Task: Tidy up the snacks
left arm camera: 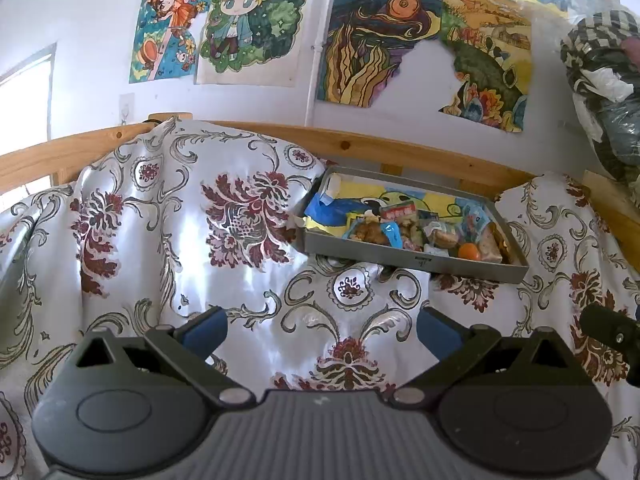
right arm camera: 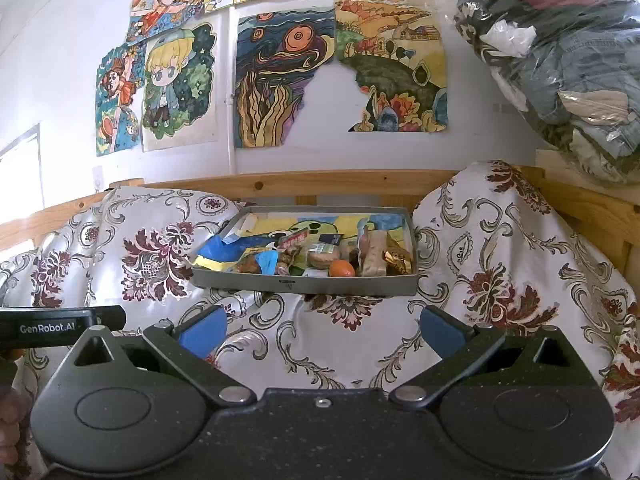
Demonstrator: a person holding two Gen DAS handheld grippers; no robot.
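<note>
- left wrist view: the left hand-held gripper (left arm camera: 322, 332) hangs over the floral cloth (left arm camera: 168, 240) with its blue-padded fingers spread wide and nothing between them.
- ahead of it and off to its right sits the grey tray (left arm camera: 472, 270), resting on the cloth in front of the wooden rail (left arm camera: 360, 146); it is well apart from the fingertips.
- the snacks (left arm camera: 424, 232) lie heaped in the near right part of the tray: wrapped packets, a blue wrapper and a small orange round thing (left arm camera: 469, 253). the far left part shows mostly the tray's picture lining.
- right wrist view: the right hand-held gripper (right arm camera: 322, 330) is likewise wide open and empty, with the tray (right arm camera: 360, 286) almost straight ahead of it, beyond the fingertips and not touched.
- the snacks (right arm camera: 332, 258) fill the tray's front and right side; the orange round thing (right arm camera: 342, 269) lies against the near wall.
- no snack shows on the cloth outside the tray in either view.
- step in hand, as a judgement: both tools stand off from the tray, which fits either a pause ahead of sorting the heap or a drawing back once everything is gathered in the tray. the pictures do not settle which.
- any further reach into the tray would call for coming in over the near wall and closing on one packet only, since the packets overlap and crinkly wrappers may slip or drag a neighbour.
</note>
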